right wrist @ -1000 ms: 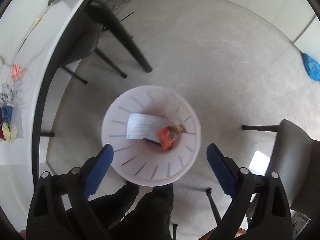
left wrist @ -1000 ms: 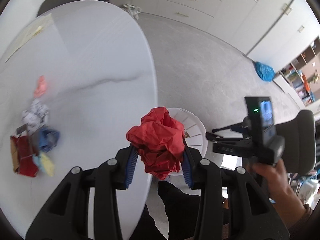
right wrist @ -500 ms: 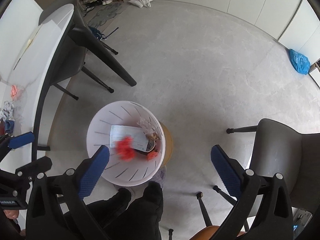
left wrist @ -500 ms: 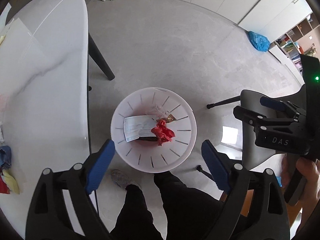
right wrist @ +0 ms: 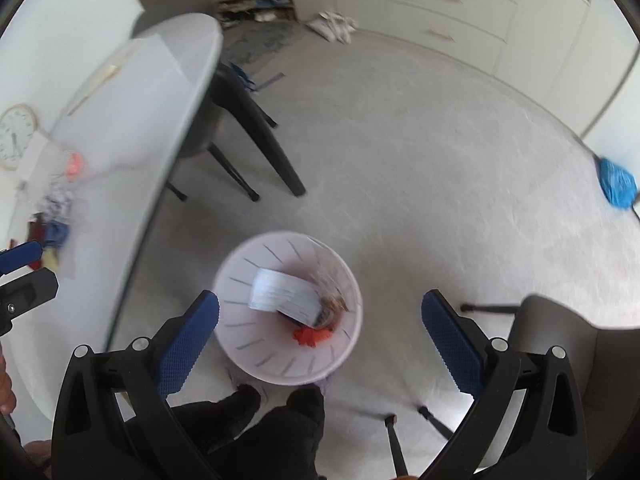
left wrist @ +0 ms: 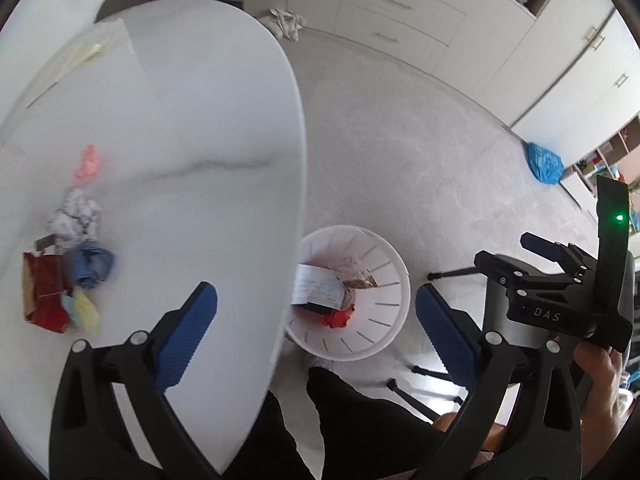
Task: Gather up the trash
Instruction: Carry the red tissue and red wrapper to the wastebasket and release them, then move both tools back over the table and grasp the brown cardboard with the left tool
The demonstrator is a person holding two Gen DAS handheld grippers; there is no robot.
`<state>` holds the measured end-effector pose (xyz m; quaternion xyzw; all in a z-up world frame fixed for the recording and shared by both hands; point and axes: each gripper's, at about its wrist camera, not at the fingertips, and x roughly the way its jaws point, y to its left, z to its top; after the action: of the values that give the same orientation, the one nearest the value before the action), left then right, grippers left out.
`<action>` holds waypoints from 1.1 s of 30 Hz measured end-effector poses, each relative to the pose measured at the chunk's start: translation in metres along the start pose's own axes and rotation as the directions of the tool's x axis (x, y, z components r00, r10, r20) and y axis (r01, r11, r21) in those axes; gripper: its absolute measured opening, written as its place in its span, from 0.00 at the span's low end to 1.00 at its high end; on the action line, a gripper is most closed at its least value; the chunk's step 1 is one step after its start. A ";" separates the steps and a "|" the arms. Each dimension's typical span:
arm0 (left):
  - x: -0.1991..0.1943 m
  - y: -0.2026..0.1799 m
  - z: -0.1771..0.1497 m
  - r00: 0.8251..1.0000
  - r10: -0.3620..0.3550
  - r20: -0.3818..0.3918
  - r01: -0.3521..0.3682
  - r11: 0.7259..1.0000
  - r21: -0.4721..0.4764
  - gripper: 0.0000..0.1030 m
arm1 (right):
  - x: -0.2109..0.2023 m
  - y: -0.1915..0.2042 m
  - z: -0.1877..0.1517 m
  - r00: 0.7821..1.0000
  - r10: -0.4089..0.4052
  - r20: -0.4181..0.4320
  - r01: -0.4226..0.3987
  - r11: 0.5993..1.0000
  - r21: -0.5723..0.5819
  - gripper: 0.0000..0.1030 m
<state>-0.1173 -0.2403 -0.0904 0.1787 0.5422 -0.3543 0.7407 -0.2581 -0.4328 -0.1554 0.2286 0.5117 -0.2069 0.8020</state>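
A white slotted bin [left wrist: 394,280] stands on the floor beside the white table [left wrist: 200,140]. In it lie a crumpled red paper [left wrist: 338,318], a white mask [left wrist: 316,288] and a brown wrapper. My left gripper [left wrist: 316,300] hangs over the table edge and the bin, its jaws opening with nothing between them. My right gripper [right wrist: 320,300] hovers high above the bin [right wrist: 240,320], open and holding nothing; the red paper [right wrist: 312,336] shows below it. On the table lie a pink scrap [left wrist: 88,164], a white crumpled paper [left wrist: 74,216], a blue wad [left wrist: 90,264], a red wrapper [left wrist: 42,292] and a yellow piece [left wrist: 86,312].
The person's dark legs [left wrist: 320,420] stand just before the bin. A grey chair [right wrist: 580,344] is at the right, black table legs [right wrist: 260,132] at the left. A blue bag [left wrist: 544,162] lies far off on the floor. A hand [left wrist: 600,372] shows at the right edge.
The left gripper let go of the red paper ball, which now lies in the bin, and its jaws spread wide. It swung over the bin, then back toward the table. The right gripper rose.
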 end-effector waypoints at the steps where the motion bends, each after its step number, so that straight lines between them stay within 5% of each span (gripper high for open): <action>1: -0.011 0.009 -0.001 1.000 0.018 0.024 -0.017 1.000 -0.013 0.92 | -0.008 0.013 0.007 1.000 0.017 0.020 -0.016 1.000 -0.026 0.98; 9: -0.074 0.112 -0.028 0.969 0.215 0.121 -0.193 0.966 -0.173 0.93 | -0.037 0.113 0.041 0.985 0.155 0.075 -0.136 0.968 -0.210 0.98; 18: -0.083 0.203 -0.064 0.954 0.279 0.110 -0.228 0.913 -0.339 0.92 | -0.026 0.217 0.043 0.965 0.262 0.013 -0.244 0.914 -0.325 0.98; 23: -0.071 0.236 -0.069 0.956 0.271 0.110 -0.216 0.908 -0.359 0.92 | -0.022 0.247 0.037 0.961 0.276 -0.021 -0.265 0.897 -0.353 0.98; 28: -0.044 0.273 -0.060 0.979 0.165 0.123 -0.107 0.918 -0.382 0.90 | -0.017 0.258 0.034 0.966 0.257 -0.035 -0.252 0.897 -0.364 0.98; 33: -0.006 0.299 -0.048 0.991 0.099 0.086 -0.057 0.915 -0.400 0.72 | -0.011 0.263 0.033 0.971 0.234 -0.049 -0.237 0.907 -0.349 0.98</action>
<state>0.0644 -0.0020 -0.1374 0.0276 0.5559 -0.2162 0.8022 -0.0900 -0.2377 -0.0924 0.1417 0.5116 -0.0128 0.8474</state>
